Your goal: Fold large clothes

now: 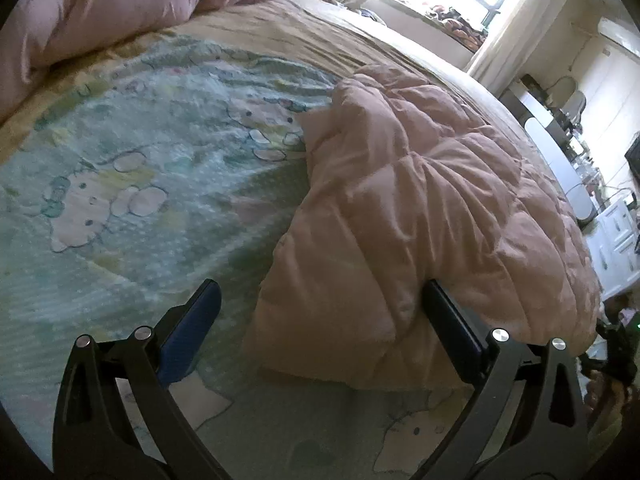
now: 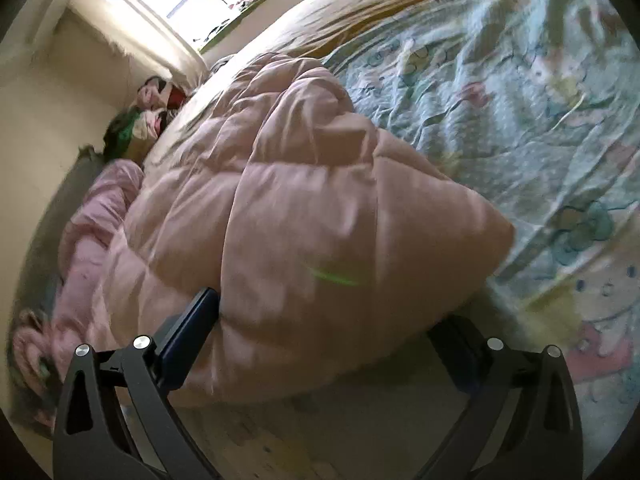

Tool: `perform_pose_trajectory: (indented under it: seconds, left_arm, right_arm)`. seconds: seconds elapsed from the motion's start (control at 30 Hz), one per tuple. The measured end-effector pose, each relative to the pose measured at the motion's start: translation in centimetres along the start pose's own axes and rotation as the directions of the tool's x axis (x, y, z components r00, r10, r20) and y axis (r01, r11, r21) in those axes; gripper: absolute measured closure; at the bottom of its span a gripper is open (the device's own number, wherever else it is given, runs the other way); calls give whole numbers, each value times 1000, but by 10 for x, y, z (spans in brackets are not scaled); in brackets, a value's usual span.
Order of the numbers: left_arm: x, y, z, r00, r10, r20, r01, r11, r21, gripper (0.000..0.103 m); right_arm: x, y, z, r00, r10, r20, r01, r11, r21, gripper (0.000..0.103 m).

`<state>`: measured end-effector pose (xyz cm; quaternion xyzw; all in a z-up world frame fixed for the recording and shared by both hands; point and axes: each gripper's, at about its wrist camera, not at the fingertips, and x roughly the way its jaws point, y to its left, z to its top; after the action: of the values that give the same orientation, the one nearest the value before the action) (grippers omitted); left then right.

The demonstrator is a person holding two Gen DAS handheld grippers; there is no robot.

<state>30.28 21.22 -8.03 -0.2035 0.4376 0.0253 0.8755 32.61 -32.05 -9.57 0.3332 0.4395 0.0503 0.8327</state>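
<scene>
Left wrist view: left tongs (image 1: 320,312) spread wide, nothing between the pads. Pink quilted comforter (image 1: 432,200) lies bunched on the bed, over the cartoon-print sheet (image 1: 132,184). Its near folded corner sits between the fingers; the right finger (image 1: 448,320) is against or just beside the fabric, the left finger (image 1: 200,312) is clear of it over bare sheet.

Right wrist view: right tongs (image 2: 324,320) also spread, empty. Comforter (image 2: 304,216) bulges right in front, a puffy corner pointing toward the sheet (image 2: 520,100). Left finger (image 2: 192,320) touches or nearly touches the fabric; the right finger is partly hidden under the bulge. Frame is motion-blurred. A second pink bedding piece (image 2: 96,216) lies beside the comforter at the far edge of the bed.

Judgement: both tongs lined up for a corner grab, fold not yet started.

Risks:
- Thick, slippery fill: a shallow pinch likely catches only the top layer, and the rest slides out on lift.
- Bunched layers: could grab a fold instead of the true corner, giving a skewed fold.
- Low approach could snag the sheet together with the comforter.
- Uneven lift between sides drags the bulk toward the bed edge.
</scene>
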Motion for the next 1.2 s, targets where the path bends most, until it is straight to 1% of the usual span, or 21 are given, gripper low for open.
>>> perform_pose_trajectory:
  seconds: [0.03,0.17,0.3,0.37,0.47,0.53,0.6,0.63,0.67,0.73,0.8,0.83,0.87,0.9,0.93,0.97,1.0,1.07,1.13,1.2]
  left_arm:
    - [3,1,1,1000,-7,-6,7,1000,-7,8]
    - [15,2,4,999,-35,-31,34,999,-24,8]
    - [29,10,7,992,-112,-58,107,991,-86,8]
    - [35,15,8,985,-155,-69,146,981,-125,8]
    - [47,22,9,970,-231,-79,211,956,-204,8]
    - [49,21,9,966,-247,-75,225,949,-219,8]
    - [52,16,11,964,-256,-71,235,947,-218,8]
    - [52,13,12,964,-258,-68,238,947,-217,8]
    - [53,11,13,964,-258,-67,239,947,-213,8]
    - [55,6,16,965,-252,-74,233,951,-205,10]
    - [52,4,19,967,-246,-70,229,954,-192,20]
    - [50,2,20,969,-239,-65,224,958,-179,22]
    - [46,-2,22,973,-226,-55,215,964,-156,28]
    - [44,-5,22,975,-218,-49,209,968,-142,34]
    - [41,-10,23,977,-207,-44,201,972,-123,37]
    - [40,-11,24,978,-202,-42,196,974,-116,43]
    - [37,-14,25,980,-193,-44,187,976,-109,49]
    - [30,-19,27,983,-180,-37,176,981,-85,54]
    - [26,-21,29,984,-178,-29,175,982,-74,59]
    - [19,-23,30,984,-179,-7,178,982,-66,64]
  right_arm:
    - [3,-3,3,1000,13,-4,-12,1000,17,4]
    - [16,-10,14,999,42,-19,-41,999,29,4]
    - [26,-21,24,995,97,-29,-95,993,69,4]
    - [29,-22,29,994,105,-31,-103,993,66,4]
    - [34,-21,35,992,121,-31,-119,991,58,4]
    - [36,-19,39,992,126,-29,-125,991,45,4]
    - [36,-18,40,991,133,-24,-132,991,33,6]
    - [35,-18,40,990,137,-19,-137,990,29,9]
    - [37,-16,42,990,142,-15,-141,990,26,15]
    - [37,-10,43,991,137,-1,-137,991,12,21]
    - [33,-3,45,992,124,7,-124,992,-13,28]
    - [31,2,47,993,116,9,-116,993,-30,33]
    - [30,7,48,994,110,11,-110,993,-46,39]
    - [29,13,50,995,103,15,-102,992,-69,41]
    - [26,19,52,996,88,19,-85,991,-103,46]
    - [25,25,53,997,75,22,-72,989,-126,51]
    - [21,30,53,998,64,28,-59,986,-154,53]
    - [16,43,51,998,40,42,-30,975,-221,61]
    - [7,57,48,998,23,64,-4,958,-287,65]
    - [-2,70,45,995,25,94,7,943,-333,68]
